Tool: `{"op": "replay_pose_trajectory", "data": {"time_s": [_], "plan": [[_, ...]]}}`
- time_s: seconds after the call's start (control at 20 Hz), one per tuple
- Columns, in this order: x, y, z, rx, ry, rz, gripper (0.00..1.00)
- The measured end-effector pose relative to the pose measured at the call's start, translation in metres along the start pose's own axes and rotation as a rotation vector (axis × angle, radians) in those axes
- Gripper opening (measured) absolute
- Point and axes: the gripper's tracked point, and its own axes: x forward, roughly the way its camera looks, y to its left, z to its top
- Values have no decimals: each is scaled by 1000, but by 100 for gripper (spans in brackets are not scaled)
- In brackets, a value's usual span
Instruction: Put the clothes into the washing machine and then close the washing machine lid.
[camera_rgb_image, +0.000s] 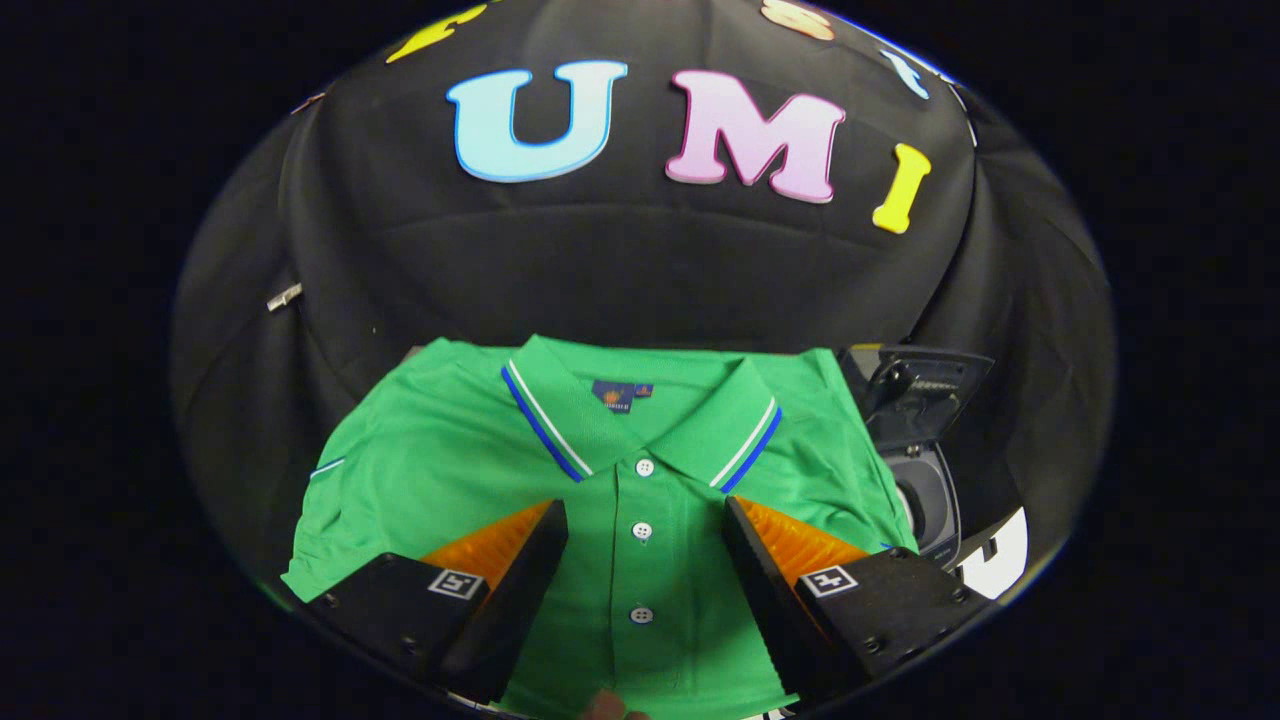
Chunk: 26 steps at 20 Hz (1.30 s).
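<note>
- The green polo shirt (640, 470) lies flat and spread wide, collar toward the booth's wall; its left sleeve edge lies well clear of the fingers.
- The washing machine (925, 450) stands just beside the shirt's right edge, its lid (925, 390) raised.
- The tool (645, 525) hovers over the button placket, fingers spread apart, grasping nothing.
- Three white buttons (642, 530) sit between the fingers.
</note>
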Motion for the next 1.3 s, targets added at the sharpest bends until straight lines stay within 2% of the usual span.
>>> {"op": "replay_pose_trajectory", "data": {"time_s": [0.15, 0.4, 0.6, 0.75, 0.85, 0.9, 1.3], "plan": [[0, -1, -4, 61, 112, 7, 97], [4, -3, -8, 51, 350, -9, 98], [5, -5, -11, 42, 461, -18, 99], [8, -8, -11, 51, 478, -32, 94], [5, -10, -10, 54, 481, -31, 78], [5, -11, -11, 55, 482, -28, 76], [9, -13, -8, 39, 443, -9, 75]]}}
